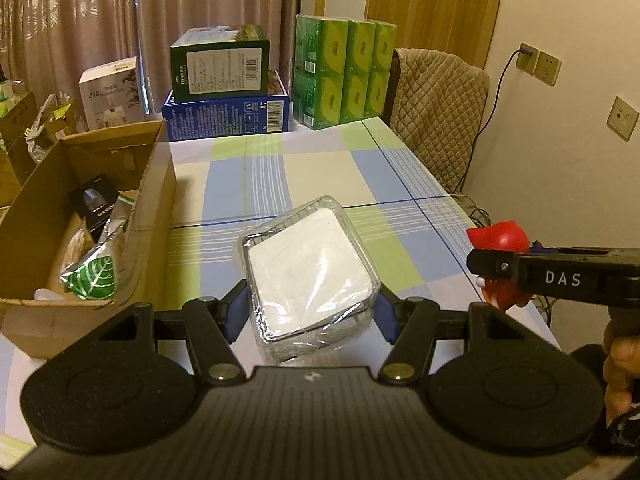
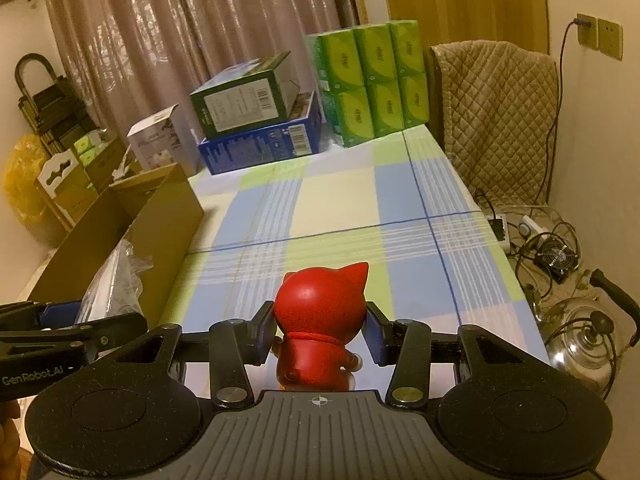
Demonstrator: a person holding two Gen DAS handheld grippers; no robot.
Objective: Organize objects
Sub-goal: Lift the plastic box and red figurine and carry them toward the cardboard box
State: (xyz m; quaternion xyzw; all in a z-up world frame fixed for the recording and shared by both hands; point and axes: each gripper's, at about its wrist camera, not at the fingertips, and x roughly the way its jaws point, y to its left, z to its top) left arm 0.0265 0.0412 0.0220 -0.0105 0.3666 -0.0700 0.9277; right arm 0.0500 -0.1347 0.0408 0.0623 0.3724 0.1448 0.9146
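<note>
Left gripper: closed on the plastic-wrapped white pack, held above the bench.
Pack: looks light; slippery film, squeeze the flat sides.
Right gripper: clamps the red figurine.
Figurine: rigid, smooth; likely top-heavy.
Cardboard box: left, probable destination.

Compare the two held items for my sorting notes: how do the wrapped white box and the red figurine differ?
The white box is flat, square and film-wrapped; the red figurine is rounded, eared and bare. The box sits in the left gripper, the figurine upright in the right gripper. Both are clamped above the checked tablecloth.
</note>
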